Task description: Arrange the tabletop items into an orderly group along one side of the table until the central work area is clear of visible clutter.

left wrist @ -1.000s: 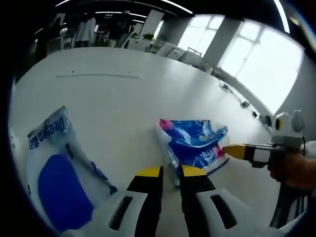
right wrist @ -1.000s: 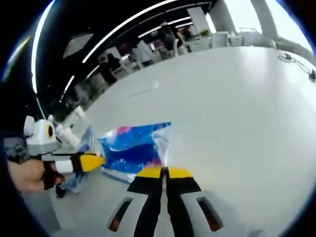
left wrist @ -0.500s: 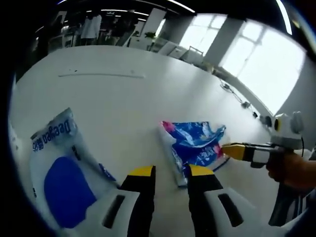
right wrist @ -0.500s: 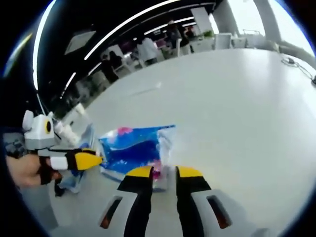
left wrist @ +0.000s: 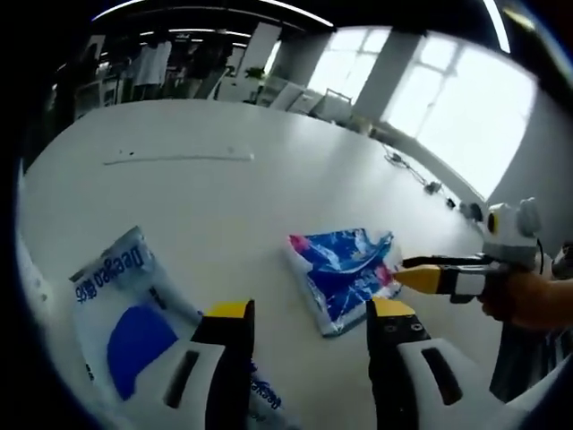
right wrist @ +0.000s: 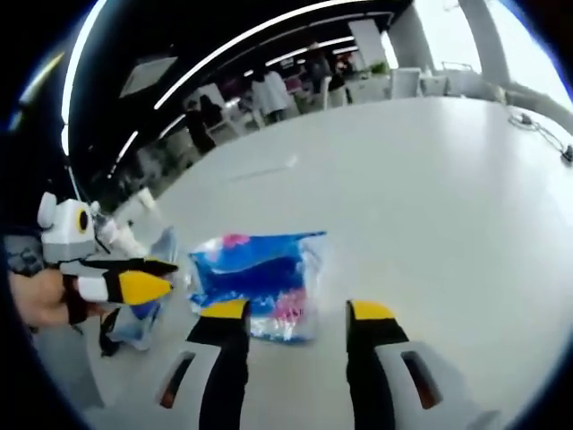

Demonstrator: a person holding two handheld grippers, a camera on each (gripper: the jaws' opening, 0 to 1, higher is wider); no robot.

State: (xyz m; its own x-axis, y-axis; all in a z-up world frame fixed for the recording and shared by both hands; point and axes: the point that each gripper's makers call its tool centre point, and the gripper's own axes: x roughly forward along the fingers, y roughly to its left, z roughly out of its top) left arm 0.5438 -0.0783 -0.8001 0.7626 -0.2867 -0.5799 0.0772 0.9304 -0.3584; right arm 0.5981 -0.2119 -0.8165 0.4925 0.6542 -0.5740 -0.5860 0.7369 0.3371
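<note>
White counter [left wrist: 206, 197], open office behind: big windows, ceiling strip lights, people standing far back. Blue printed plastic pack [left wrist: 345, 269] lies flat on the counter, crinkled, pink patches at the edges. Left gripper [left wrist: 309, 313] has jaws spread, nothing held, pack just ahead between the tips. Right gripper [right wrist: 295, 313] likewise wide apart and empty, pack [right wrist: 260, 282] just beyond. White-and-blue bag [left wrist: 134, 313] sits left of the left gripper.
</note>
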